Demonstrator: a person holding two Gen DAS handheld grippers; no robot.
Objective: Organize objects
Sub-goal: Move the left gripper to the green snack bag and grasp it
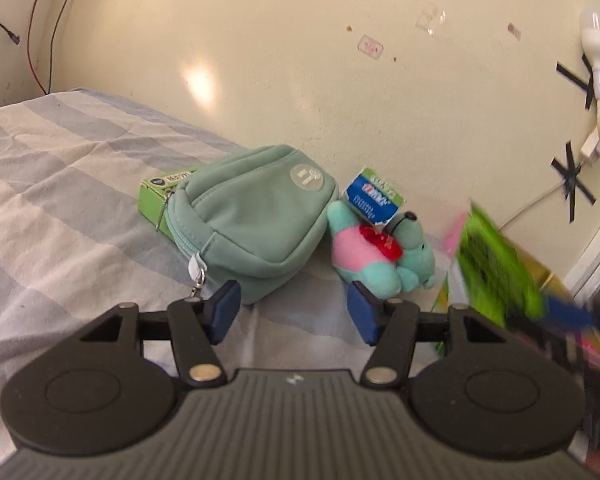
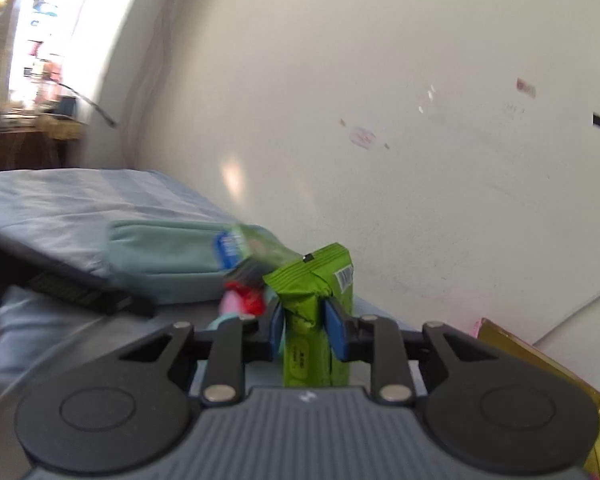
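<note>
The right gripper has its blue pads pinching a bright green snack packet, which stands upright between them, its crimped top edge rising above the fingers and its lower part running back toward the camera. In the left wrist view the same packet shows as a blurred green shape at the right edge, lifted above the bed. The left gripper hovers low over the blue-and-white checked bedsheet with its jaws spread and nothing between them; one pad sits just in front of the near corner of a mint-green zip pouch, whose white zipper pull hangs beside it. Behind the pouch, touching it, lies a small green box. Just to the right of the pouch a turquoise and pink plush toy lies on the sheet with a red patch and a blue-and-green card tag sticking up from it. All of these rest close to the cream wall. A gold-coloured box sits at the lower right in the right wrist view
</note>
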